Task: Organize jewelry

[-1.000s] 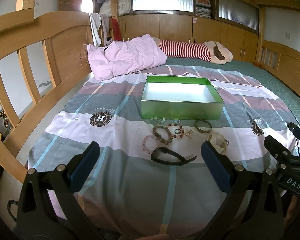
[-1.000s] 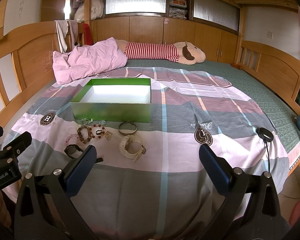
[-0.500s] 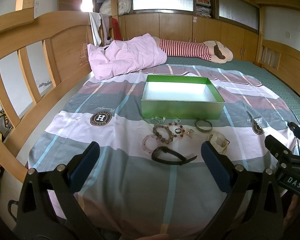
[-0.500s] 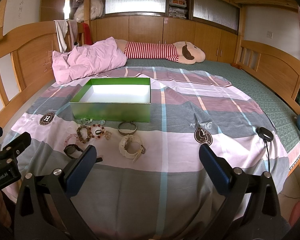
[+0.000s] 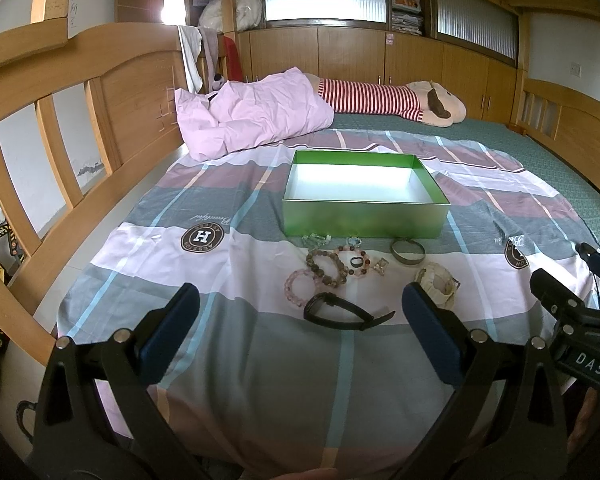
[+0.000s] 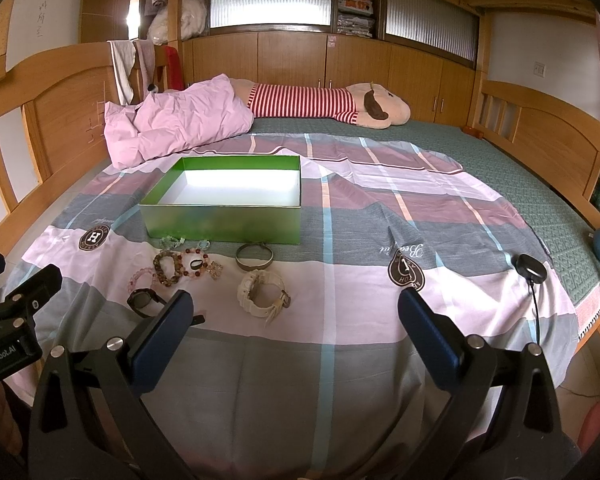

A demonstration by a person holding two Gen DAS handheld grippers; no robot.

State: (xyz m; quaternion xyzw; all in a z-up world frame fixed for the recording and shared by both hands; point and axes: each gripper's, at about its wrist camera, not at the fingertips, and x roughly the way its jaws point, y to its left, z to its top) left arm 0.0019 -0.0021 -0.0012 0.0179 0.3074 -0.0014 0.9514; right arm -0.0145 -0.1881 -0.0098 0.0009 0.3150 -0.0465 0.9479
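Currently both tongs are spread wide and hold nothing: left tongs (image 5: 300, 328) at lower centre of the left wrist view, right tongs (image 6: 296, 326) at lower centre of the right wrist view, both above the striped bedsheet (image 5: 260, 380). Green box (image 5: 364, 196) sits mid-frame on the bed, open, white interior. Jewelry lies just in front of the box: black watch (image 5: 342, 312) nearest the left tongs, pink bead bracelet (image 5: 300, 286), brown bead bracelet (image 5: 326, 266), metal bangle (image 5: 408, 251), cream watch (image 6: 262, 292) left of centre in the right view. Pink quilt (image 5: 252, 114) upper left.
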